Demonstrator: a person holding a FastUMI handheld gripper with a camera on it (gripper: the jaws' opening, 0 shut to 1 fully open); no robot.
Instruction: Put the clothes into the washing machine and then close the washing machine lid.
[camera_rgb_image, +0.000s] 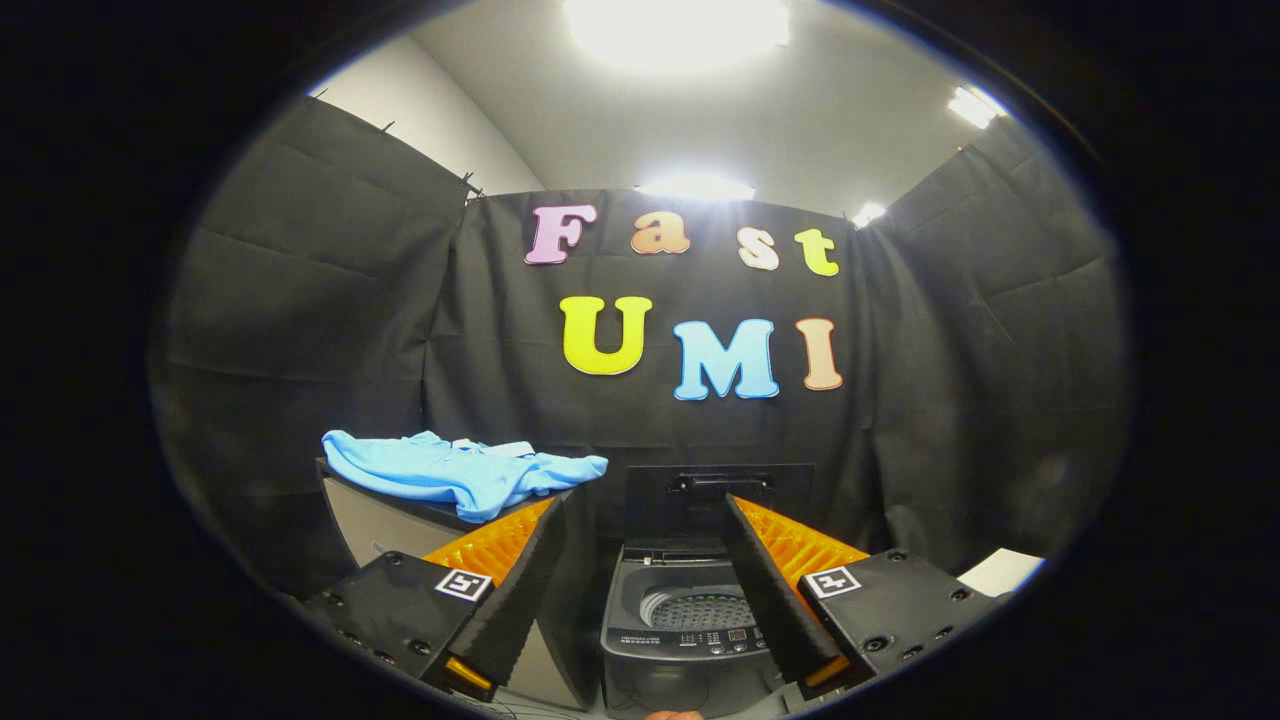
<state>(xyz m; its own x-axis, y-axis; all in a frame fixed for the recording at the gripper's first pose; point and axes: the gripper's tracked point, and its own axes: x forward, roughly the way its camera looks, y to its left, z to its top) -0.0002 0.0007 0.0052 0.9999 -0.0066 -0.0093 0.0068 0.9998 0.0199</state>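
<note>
A light blue garment (462, 470) lies crumpled on top of a grey cabinet (385, 520), beyond my left finger. A small dark top-loading washing machine (685, 625) stands just ahead, seen between my fingers. Its lid (720, 490) is raised upright at the back and the perforated drum (702, 610) shows inside. My gripper (640, 520) is open, fingers spread wide, with nothing between them. It hangs short of both the machine and the garment.
Black cloth walls close the booth behind and on both sides. A white flat thing (1003, 570) lies to the right beyond my right finger. The cabinet stands close beside the machine's left side.
</note>
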